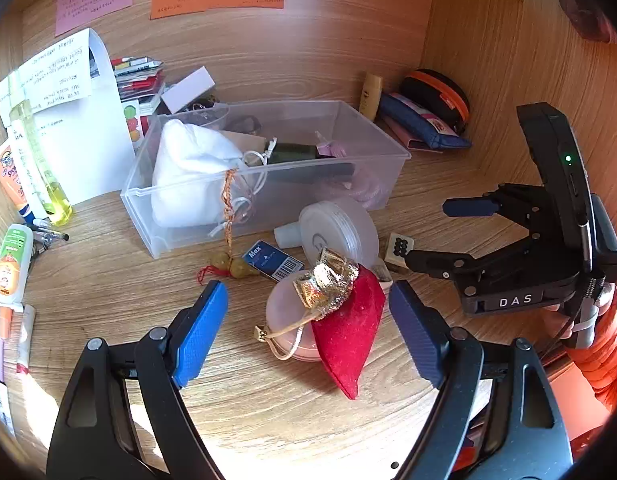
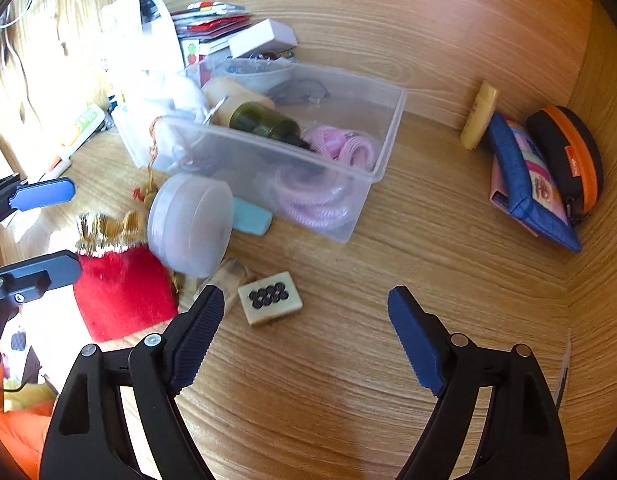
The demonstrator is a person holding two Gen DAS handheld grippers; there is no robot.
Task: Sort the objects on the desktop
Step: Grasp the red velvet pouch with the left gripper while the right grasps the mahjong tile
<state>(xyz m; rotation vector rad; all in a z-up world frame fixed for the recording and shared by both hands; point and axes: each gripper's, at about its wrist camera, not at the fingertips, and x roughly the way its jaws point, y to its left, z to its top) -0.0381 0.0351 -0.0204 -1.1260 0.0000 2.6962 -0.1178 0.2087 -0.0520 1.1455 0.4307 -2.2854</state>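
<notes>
A red pouch with a gold top lies on the wooden desk, partly over a pink round case. My left gripper stands open astride the pouch, its pads clear of it. To the right, my right gripper is open over bare desk, and a mahjong tile lies just ahead of its left finger. A white round case leans near the clear plastic bin, which holds a white pouch, a dark bottle and pink coiled cords.
A blue eraser box and a gourd charm lie in front of the bin. Pencil cases and a small yellow tube lean in the back right corner. Bottles and tubes crowd the left edge. Wooden walls close in behind and to the right.
</notes>
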